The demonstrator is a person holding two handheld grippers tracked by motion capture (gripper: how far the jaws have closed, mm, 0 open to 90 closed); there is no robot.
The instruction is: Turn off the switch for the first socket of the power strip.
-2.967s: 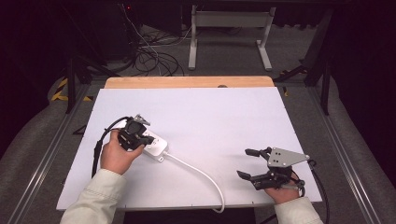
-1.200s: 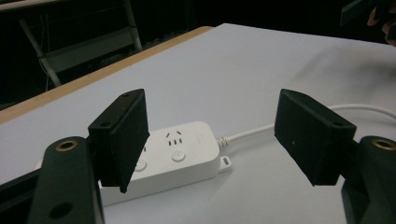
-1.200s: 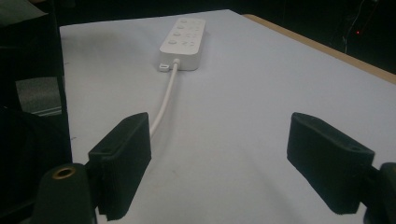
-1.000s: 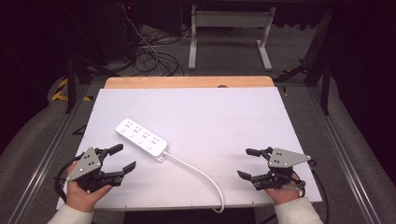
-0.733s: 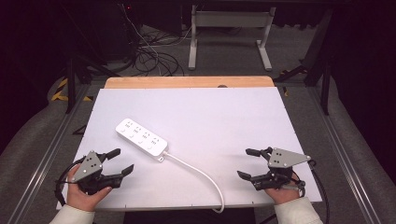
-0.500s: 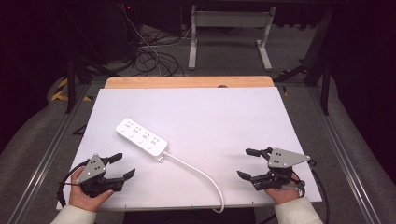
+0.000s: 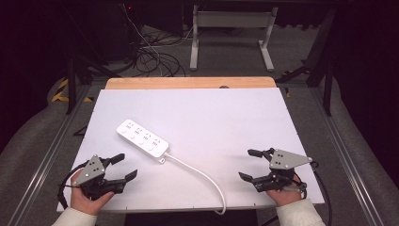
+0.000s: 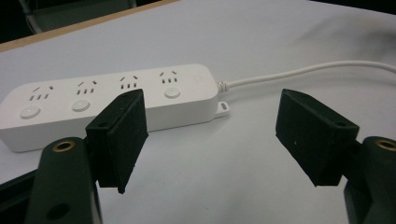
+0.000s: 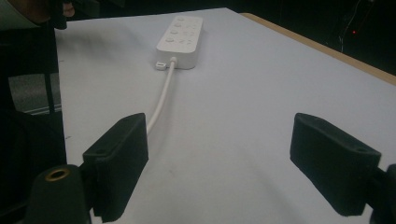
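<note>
Dim room beyond white table (image 7: pixel 244 113): grey floor (image 7: pixel 226 61), tangled black cables (image 7: pixel 155 59), metal stand (image 7: pixel 230 28).

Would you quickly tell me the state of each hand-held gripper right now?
Left hand-held gripper: open, holding nothing, short of the power strip.
Right hand-held gripper: open, holding nothing.

My view loses the thin white power cord (image 7: pixel 202 175) past the table's near edge, plug unseen, white four-socket power strip (image 8: pixel 112 100) partly behind my left jaw

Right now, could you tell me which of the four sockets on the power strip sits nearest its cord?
The end socket on the power strip, right beside where the white cord leaves the housing; the other three run away from it.
</note>
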